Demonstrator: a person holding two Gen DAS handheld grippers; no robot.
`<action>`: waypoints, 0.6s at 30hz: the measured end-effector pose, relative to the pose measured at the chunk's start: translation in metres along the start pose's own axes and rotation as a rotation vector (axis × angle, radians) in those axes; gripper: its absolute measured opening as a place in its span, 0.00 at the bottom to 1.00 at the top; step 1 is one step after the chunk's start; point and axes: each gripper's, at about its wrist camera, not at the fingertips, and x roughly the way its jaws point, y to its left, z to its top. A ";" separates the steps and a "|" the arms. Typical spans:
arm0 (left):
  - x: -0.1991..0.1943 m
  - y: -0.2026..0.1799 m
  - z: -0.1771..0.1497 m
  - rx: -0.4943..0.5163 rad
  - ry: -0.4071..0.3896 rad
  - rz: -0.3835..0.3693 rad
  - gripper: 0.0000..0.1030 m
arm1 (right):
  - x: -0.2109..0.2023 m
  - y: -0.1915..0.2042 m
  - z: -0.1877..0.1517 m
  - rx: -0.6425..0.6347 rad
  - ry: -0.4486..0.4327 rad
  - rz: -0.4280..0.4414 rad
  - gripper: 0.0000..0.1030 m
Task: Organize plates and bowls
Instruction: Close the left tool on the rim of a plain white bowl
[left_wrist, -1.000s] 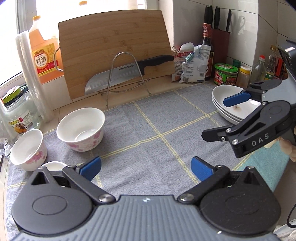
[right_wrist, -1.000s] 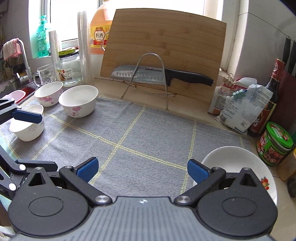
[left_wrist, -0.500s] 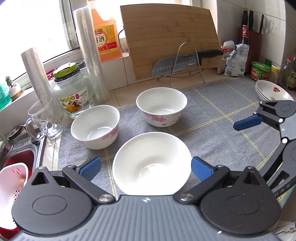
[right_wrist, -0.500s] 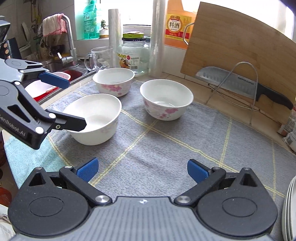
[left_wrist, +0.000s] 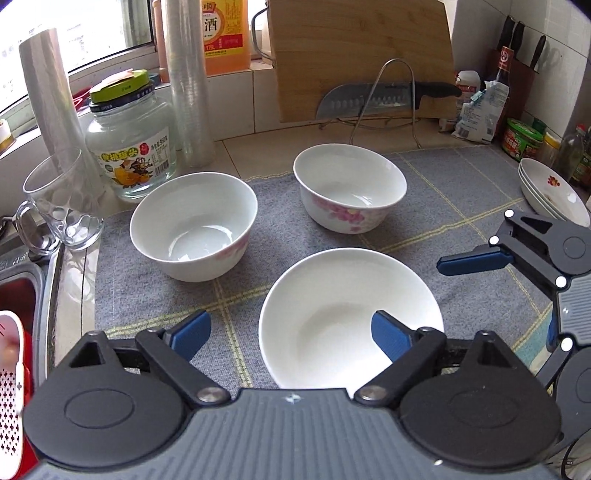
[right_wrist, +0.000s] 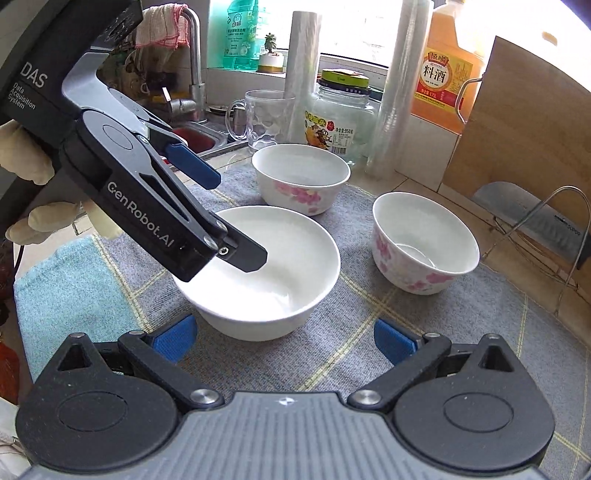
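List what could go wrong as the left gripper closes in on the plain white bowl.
1. The left gripper is closing with one finger inside the plain white bowl and one outside; a thin-rim pinch on smooth porcelain could slip or tip it.
2. The two pink-flowered bowls stand close behind; a slide could knock them.
3. The open right gripper hovers beside the same bowl and could collide.
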 end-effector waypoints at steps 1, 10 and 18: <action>0.002 0.000 0.001 0.005 0.008 -0.013 0.86 | 0.002 0.001 0.001 -0.002 0.000 0.003 1.00; 0.014 0.003 0.005 0.012 0.061 -0.088 0.70 | 0.013 0.009 0.004 -0.014 0.011 0.018 0.97; 0.015 0.003 0.007 0.017 0.074 -0.115 0.60 | 0.007 0.011 0.004 -0.034 0.001 0.027 0.84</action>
